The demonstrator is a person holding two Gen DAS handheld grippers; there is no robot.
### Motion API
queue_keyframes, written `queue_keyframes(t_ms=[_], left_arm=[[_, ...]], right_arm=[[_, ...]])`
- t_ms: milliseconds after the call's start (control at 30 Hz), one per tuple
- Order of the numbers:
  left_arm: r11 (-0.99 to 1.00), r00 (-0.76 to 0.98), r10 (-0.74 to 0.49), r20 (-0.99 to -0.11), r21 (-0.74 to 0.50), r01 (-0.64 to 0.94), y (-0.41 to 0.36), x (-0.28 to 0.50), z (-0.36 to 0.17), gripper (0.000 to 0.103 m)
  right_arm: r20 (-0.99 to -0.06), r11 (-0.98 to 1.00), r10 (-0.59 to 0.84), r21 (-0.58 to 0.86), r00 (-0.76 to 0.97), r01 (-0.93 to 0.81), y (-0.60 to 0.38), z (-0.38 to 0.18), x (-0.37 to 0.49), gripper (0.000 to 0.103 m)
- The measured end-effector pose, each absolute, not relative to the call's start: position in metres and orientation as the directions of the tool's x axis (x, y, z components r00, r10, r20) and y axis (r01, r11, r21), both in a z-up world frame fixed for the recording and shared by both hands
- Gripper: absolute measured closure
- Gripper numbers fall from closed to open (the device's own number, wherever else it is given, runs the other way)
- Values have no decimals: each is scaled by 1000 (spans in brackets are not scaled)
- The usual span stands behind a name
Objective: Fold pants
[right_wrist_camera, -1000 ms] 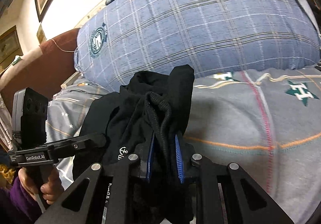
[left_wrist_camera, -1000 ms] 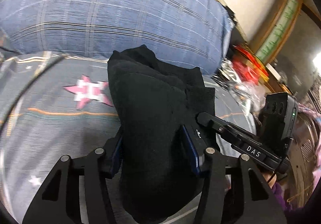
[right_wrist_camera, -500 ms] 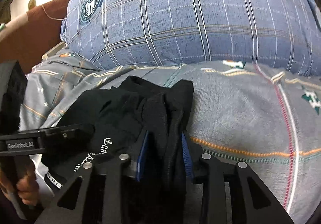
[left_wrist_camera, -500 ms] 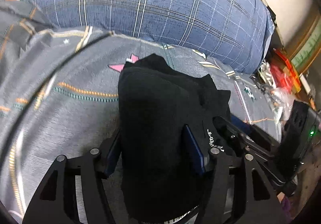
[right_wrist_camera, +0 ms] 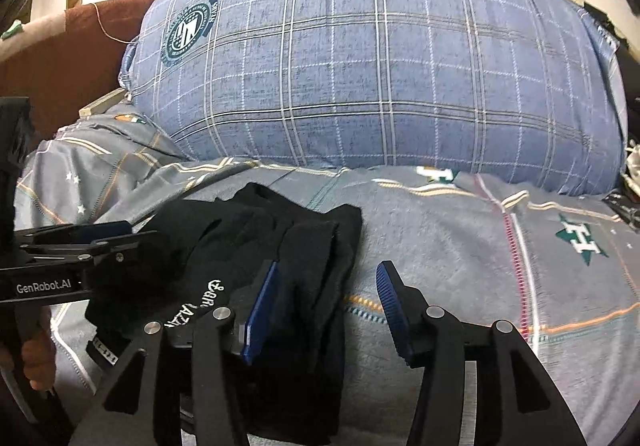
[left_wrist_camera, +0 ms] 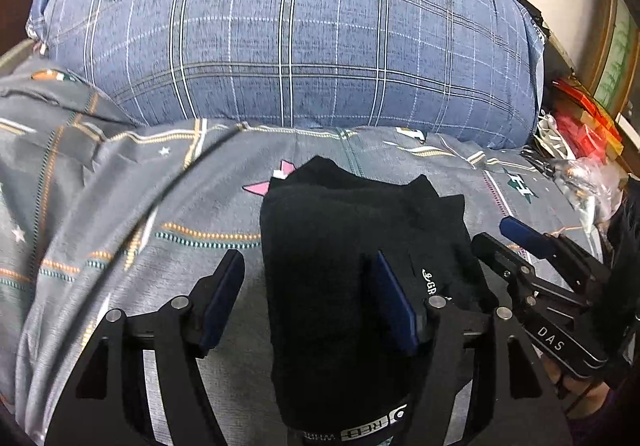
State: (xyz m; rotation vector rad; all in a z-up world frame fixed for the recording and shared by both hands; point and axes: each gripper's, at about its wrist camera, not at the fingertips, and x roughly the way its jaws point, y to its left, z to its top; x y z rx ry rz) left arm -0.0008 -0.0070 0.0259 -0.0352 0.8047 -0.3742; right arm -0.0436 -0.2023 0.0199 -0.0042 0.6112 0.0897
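The black pants (left_wrist_camera: 340, 266) lie folded in a compact bundle on the grey patterned bedspread (left_wrist_camera: 120, 206), with white lettering and a waistband label near me. My left gripper (left_wrist_camera: 308, 298) is open, its jaws wide around the bundle's left part. My right gripper (right_wrist_camera: 326, 306) is open too, with the bundle's right edge (right_wrist_camera: 320, 246) lying loosely between its jaws. The right gripper shows at the right of the left wrist view (left_wrist_camera: 532, 254); the left gripper shows at the left of the right wrist view (right_wrist_camera: 80, 246).
A large blue plaid pillow (left_wrist_camera: 300, 26) lies across the bed behind the pants. Red and clear cluttered items (left_wrist_camera: 580, 134) sit at the far right past the bed edge. A brown headboard or cushion (right_wrist_camera: 60, 54) is at the left.
Both grippers lowered the pants onto the bedspread and opened their jaws, letting go of the fabric. The bundle now rests flat in front of the pillow.
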Motion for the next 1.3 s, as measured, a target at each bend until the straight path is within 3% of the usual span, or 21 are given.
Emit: queue_keyframes(t_ms=[100, 333, 767, 1300], left_arm=[[938, 647, -326, -689, -153, 310, -7, -2, 28, 36], [967, 698, -232, -677, -87, 238, -2, -2, 29, 22], [989, 721, -131, -681, -37, 144, 10, 6, 24, 22], [984, 769, 9, -640, 143, 107, -1, 5, 21, 20]], right_arm=[[-573, 998, 53, 3, 818, -63, -203, 20, -44, 51], [-585, 1000, 13, -14, 811, -26, -205, 14, -39, 51], [-606, 999, -23, -43, 795, -4, -209, 2, -34, 51], [-602, 999, -31, -46, 798, 4, -218, -1, -34, 47]])
